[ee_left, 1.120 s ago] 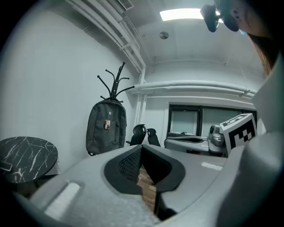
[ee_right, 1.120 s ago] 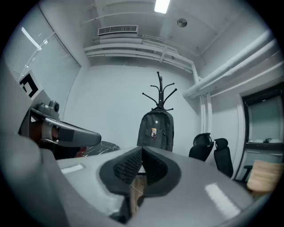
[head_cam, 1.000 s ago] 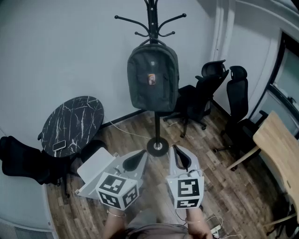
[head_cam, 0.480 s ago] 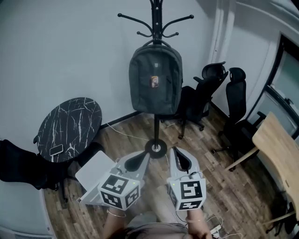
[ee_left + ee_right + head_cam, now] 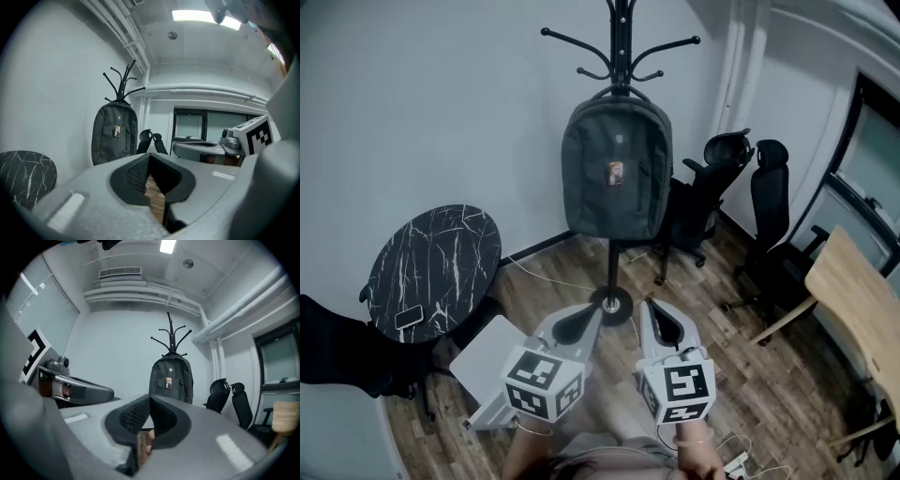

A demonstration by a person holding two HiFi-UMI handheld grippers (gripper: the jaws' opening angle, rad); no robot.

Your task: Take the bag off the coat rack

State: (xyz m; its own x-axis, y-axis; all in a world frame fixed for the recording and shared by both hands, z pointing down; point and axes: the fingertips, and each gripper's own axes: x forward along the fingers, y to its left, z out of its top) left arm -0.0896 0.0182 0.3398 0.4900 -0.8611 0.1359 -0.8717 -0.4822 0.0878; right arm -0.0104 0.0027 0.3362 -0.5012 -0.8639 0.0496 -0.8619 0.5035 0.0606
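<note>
A dark grey backpack (image 5: 616,173) hangs by its top loop from a black coat rack (image 5: 621,37) that stands against the white wall. Both grippers are held low and side by side in front of the rack's round base (image 5: 610,304), well short of the bag. My left gripper (image 5: 591,314) is shut and holds nothing. My right gripper (image 5: 649,309) is likewise shut and empty. The left gripper view has the backpack (image 5: 115,133) ahead to the left, the right gripper view has the backpack (image 5: 171,380) straight ahead, each beyond shut jaws.
A round black marble table (image 5: 431,267) with a phone (image 5: 410,317) on it stands at the left, with a white flat case (image 5: 487,352) on the floor below. Two black office chairs (image 5: 712,187) sit right of the rack. A wooden table (image 5: 853,300) fills the right edge. Cables lie on the wood floor.
Both grippers have moved forward towards the coat rack, side by side and still shut. The backpack and rack now look slightly nearer.
</note>
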